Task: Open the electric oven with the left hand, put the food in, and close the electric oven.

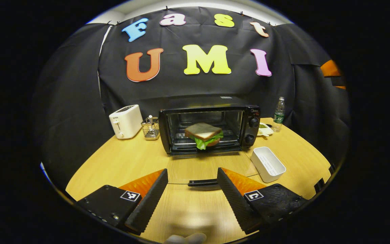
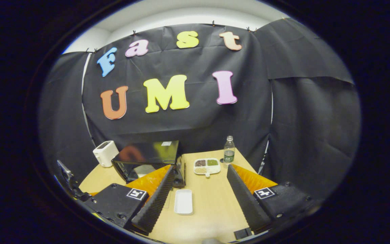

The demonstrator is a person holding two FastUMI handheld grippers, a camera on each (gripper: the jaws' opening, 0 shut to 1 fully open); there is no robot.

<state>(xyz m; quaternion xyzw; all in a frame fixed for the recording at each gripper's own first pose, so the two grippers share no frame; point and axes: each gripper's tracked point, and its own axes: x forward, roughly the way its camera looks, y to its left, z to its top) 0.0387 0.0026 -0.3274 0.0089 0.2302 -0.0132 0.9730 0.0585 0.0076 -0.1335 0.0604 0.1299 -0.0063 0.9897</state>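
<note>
The oven [image 1: 208,130] stood at the back of the wooden table [image 1: 120,162], a black box with two round knobs stacked down its right side. Its glass door [image 1: 201,167] lay folded down flat toward the camera, the dark handle [image 1: 202,183] at its near edge. Inside, on the wire rack, sat the sandwich [image 1: 204,135]: a slice of brown bread on top, with green lettuce spilling out at the front (the lower slice barely showed).

The left gripper [image 1: 192,184] hung low over the table in front of the door with its fingers spread wide, holding nothing; the handle lay between the fingertips without touching either. A white tray [image 1: 268,164] lay right of the door, a white toaster [image 1: 126,121] and a wire holder [image 1: 150,128] stood left of the oven, and a bottle [image 1: 278,114] stood to its right.

In the right gripper view the right gripper [image 2: 200,184] was also parted and empty, off to the oven's [image 2: 149,159] right side. The white tray [image 2: 183,201] lay on the table between its fingers, and a divided dish [image 2: 207,166] and the bottle [image 2: 229,150] lay beyond.
</note>
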